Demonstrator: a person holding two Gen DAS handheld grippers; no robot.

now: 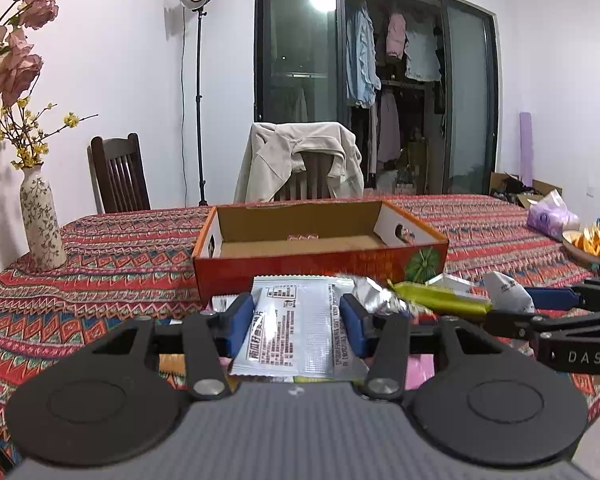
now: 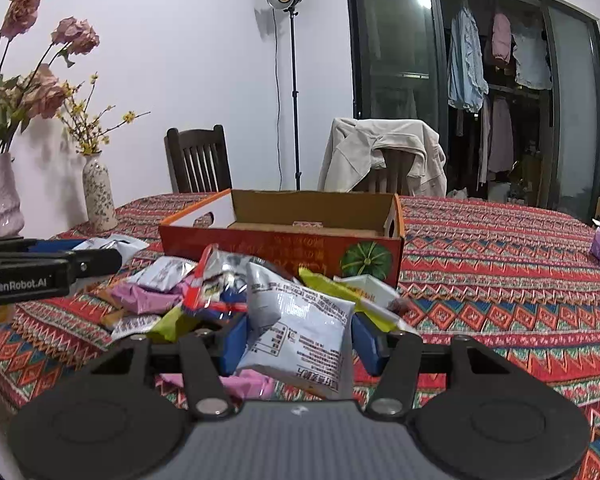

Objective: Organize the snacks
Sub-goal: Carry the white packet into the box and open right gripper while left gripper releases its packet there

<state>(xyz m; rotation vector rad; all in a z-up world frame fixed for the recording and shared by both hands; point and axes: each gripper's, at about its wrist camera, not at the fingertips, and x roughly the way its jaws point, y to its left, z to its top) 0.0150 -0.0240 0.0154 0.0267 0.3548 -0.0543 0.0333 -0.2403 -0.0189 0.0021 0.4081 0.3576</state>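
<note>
Both jaws pinch silver packets (image 1: 296, 324) (image 2: 300, 328) above the snack heap (image 2: 188, 292), facing the cardboard box (image 1: 320, 256).

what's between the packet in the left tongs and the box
Nothing visible. The left tongs grip a silver packet, and the open cardboard box sits just beyond it, its near wall the only thing to clear.

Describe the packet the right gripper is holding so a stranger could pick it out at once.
Start at the open orange cardboard box with a green pumpkin printed on its front, on the patterned tablecloth. Just in front of it lies a heap of snack packets. The one meant is the puffy silver-white packet with black print, clamped between the right gripper's blue pads, unlike the pink, green and red-striped wrappers beside it.
</note>
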